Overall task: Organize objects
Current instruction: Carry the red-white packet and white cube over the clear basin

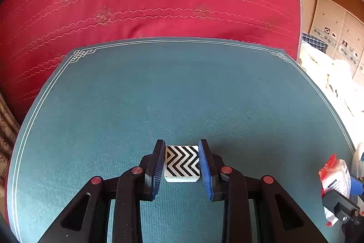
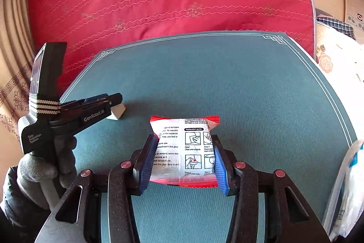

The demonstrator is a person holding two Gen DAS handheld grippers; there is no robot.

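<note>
Left gripper [image 1: 182,165]: fingers clamped on chevron-patterned block [image 1: 182,162], low over teal bench [image 1: 182,88]; right gripper [image 2: 182,163]: fingers clamped on glue sachet [image 2: 185,147]; advisably lower each flat, then release

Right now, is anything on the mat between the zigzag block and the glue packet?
No. In the right wrist view, only bare green mat lies between the block in the left gripper and the packet in the right gripper.
</note>
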